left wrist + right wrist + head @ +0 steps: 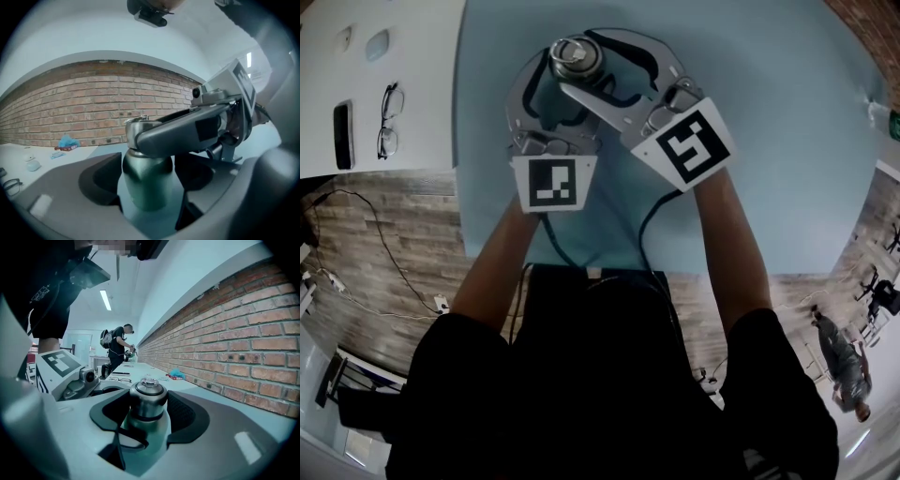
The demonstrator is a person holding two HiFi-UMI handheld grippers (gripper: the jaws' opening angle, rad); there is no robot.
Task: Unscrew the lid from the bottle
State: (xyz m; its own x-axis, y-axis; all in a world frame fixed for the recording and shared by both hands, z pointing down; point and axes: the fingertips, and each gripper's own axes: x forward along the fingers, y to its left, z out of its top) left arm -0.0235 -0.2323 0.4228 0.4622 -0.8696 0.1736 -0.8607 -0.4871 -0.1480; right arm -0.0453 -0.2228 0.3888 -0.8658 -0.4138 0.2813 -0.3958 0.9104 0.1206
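A dark green bottle (146, 180) stands upright on the pale blue table (787, 169), at the far side of it and straight ahead of the person. Its silver lid (148, 394) is on the neck. The left gripper (148, 199) comes in low, with its jaws spread wide to either side of the bottle's body. The pads sit just beside the sides and show no clear squeeze, so this gripper reads as released. The right gripper (148, 411) reaches in higher and crosses over the left one. Its jaws are clamped on the lid, one dark pad against each side. In the left gripper view, one right jaw lies along the lid above the bottle's shoulder. A pair of glasses (389, 120) and a dark phone (342, 134) lie on a white counter (422, 94) to the left, well apart from the bottle. A brick wall (93, 112) runs behind the table, and a small blue bundle (68, 141) lies at its foot. Another person (117, 350) stands far off down the room.
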